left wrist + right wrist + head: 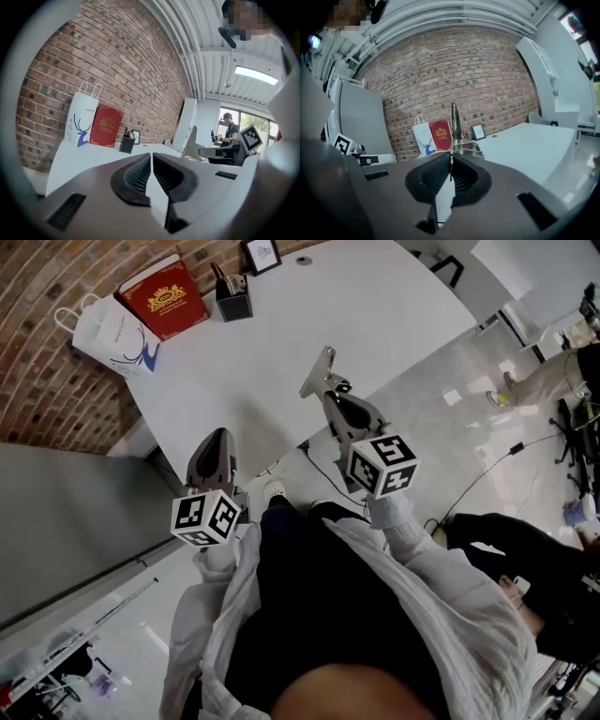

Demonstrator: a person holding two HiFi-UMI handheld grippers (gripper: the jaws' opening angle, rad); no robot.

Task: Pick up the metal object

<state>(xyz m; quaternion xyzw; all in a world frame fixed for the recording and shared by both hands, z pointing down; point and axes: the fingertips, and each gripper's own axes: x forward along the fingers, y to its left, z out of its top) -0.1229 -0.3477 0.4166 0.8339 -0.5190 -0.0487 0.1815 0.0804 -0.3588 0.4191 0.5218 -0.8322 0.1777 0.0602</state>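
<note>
The metal object [319,371] is a flat silvery bracket with a bolted foot. My right gripper [330,395] is shut on its lower end, over the white table's [281,334] near edge. In the right gripper view the metal object [455,123] stands upright out of the closed jaws of the right gripper [450,161]. My left gripper [218,434] hangs to the left, off the table's front corner, shut with nothing in it. In the left gripper view the left gripper [151,157] has its ribbed pads together, and the metal object [191,140] shows pale at the right.
At the table's far end stand a red box [164,296], a white paper bag [108,334], a black pen holder [232,298] and a small picture frame [261,254]. A brick wall [37,381] runs along the left. Cables and a person's legs [553,371] are on the floor at right.
</note>
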